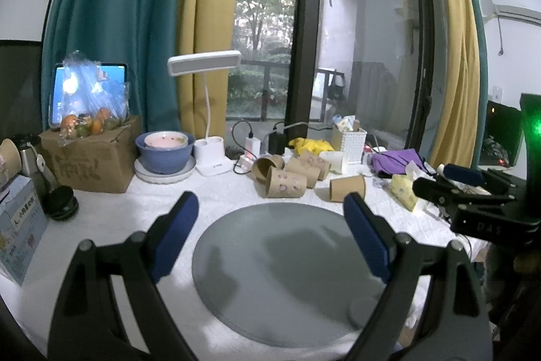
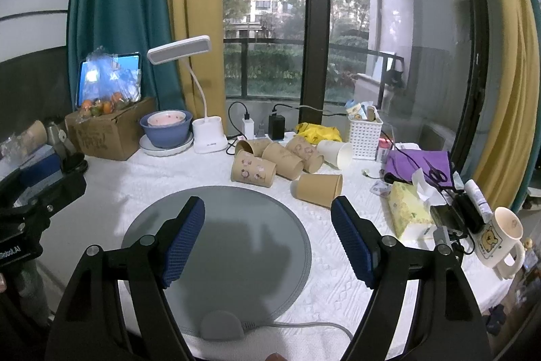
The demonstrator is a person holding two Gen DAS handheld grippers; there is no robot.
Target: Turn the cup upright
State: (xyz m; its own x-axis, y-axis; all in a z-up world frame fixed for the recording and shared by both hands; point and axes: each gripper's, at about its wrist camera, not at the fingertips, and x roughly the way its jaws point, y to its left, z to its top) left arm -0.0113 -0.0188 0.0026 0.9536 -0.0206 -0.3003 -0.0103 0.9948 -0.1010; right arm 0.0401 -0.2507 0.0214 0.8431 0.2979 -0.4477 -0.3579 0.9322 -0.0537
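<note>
Several brown paper cups lie on their sides on the white tablecloth behind a round grey mat (image 2: pixel 216 246). The nearest is a plain brown cup (image 2: pixel 318 189), also in the left wrist view (image 1: pixel 347 187). A flower-printed cup (image 2: pixel 253 171) lies to its left, printed cup (image 1: pixel 286 184). A white cup (image 2: pixel 334 153) lies behind. My left gripper (image 1: pixel 270 208) is open and empty above the mat (image 1: pixel 287 266). My right gripper (image 2: pixel 268 212) is open and empty above the mat, short of the plain cup.
A desk lamp (image 2: pixel 209 134), blue bowl (image 2: pixel 165 131), cardboard box (image 2: pixel 108 131), white basket (image 2: pixel 365 134), tissue pack (image 2: pixel 409 208), purple cloth (image 2: pixel 419 164) and bear mug (image 2: pixel 500 239) ring the table. The right gripper's body (image 1: pixel 473 195) shows at the left view's right side.
</note>
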